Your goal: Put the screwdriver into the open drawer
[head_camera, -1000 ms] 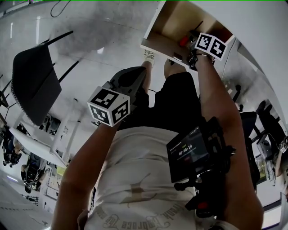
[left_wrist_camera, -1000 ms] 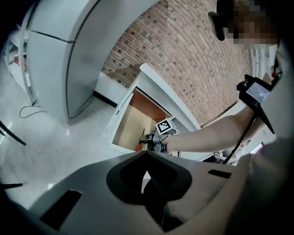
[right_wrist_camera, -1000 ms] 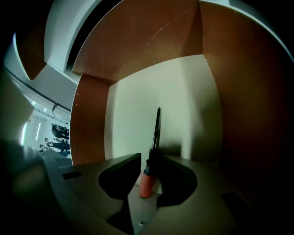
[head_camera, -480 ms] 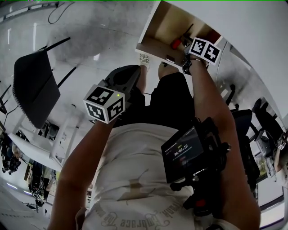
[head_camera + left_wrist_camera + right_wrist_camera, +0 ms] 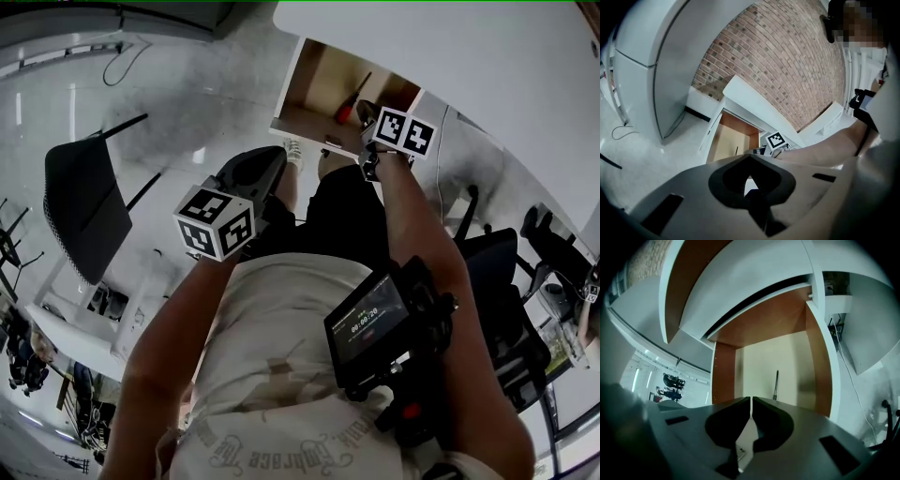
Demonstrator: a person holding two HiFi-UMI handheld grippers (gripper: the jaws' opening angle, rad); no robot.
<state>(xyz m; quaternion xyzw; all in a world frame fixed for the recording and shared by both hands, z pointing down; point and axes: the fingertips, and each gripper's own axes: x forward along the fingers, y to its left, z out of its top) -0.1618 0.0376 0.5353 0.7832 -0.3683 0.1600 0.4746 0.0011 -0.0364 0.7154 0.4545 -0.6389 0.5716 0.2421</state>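
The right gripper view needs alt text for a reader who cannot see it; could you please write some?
The right gripper has just closed its jaws on nothing; they point into the open drawer, which has brown side walls and a pale floor. The screwdriver lies on that floor beyond the jaw tips, only its dark shaft showing.

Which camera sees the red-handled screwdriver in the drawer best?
The head view: the red-handled screwdriver lies whole in the open wooden drawer, with handle and dark shaft both showing. The right gripper view shows only its shaft; the left gripper view shows just a thin dark line.
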